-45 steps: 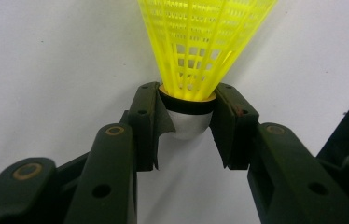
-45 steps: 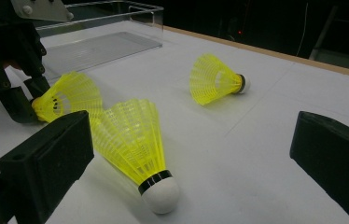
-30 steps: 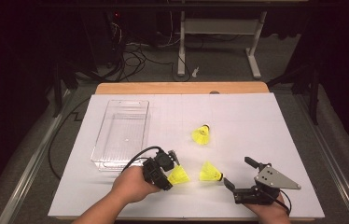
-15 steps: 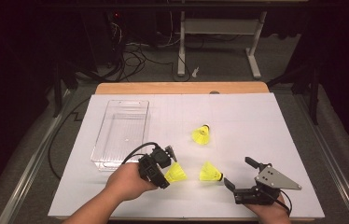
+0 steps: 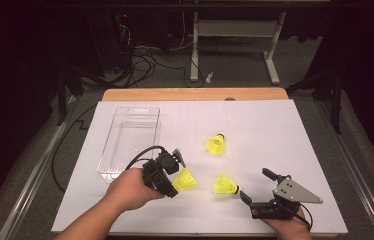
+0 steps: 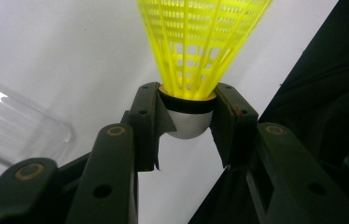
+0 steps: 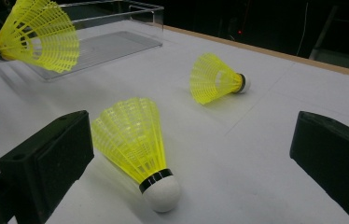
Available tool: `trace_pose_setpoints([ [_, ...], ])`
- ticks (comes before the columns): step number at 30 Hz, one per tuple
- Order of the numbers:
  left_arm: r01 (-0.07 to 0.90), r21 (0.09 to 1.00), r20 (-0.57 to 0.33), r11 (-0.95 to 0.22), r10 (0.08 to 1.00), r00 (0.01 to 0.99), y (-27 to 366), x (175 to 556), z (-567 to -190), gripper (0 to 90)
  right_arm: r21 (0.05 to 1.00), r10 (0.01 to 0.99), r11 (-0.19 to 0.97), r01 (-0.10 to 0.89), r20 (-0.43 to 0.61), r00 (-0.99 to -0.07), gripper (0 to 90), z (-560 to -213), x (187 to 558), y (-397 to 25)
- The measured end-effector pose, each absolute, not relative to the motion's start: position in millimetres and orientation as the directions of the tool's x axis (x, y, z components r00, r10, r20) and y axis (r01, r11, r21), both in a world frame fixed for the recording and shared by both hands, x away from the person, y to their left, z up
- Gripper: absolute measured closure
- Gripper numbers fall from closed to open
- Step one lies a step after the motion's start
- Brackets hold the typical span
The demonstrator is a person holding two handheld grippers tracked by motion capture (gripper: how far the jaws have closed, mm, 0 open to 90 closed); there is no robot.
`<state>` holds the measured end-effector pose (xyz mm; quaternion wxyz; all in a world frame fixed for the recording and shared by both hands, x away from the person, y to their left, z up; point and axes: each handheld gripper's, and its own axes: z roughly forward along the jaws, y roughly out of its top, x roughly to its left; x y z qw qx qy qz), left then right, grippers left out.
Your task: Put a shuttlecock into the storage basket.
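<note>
Three shuttlecocks, one box, two grippers

Yellow shuttlecocks: one point(image 5: 184, 179), a second point(image 5: 224, 184), a third point(image 5: 216, 144) (all with white cork tips). One clear plastic box point(image 5: 128, 141). Grippers: left gripper point(image 5: 171, 180), right gripper point(image 5: 255, 185).

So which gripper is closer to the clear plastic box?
Left. The left gripper, holding a shuttlecock, sits just off the clear box's near corner; the right gripper is far across the table, open.
</note>
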<state>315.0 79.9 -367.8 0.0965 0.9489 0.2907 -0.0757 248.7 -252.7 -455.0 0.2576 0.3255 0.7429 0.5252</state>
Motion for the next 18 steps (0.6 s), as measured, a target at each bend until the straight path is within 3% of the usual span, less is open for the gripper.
trace_pose_setpoints([
  [18,0.603,0.152,-0.202,-0.783,0.573,0.794,104.2,321.9,-338.7,64.8,0.948,0.754,0.236,0.211,-0.042,-0.656,0.2,-454.6,248.2,-252.3],
])
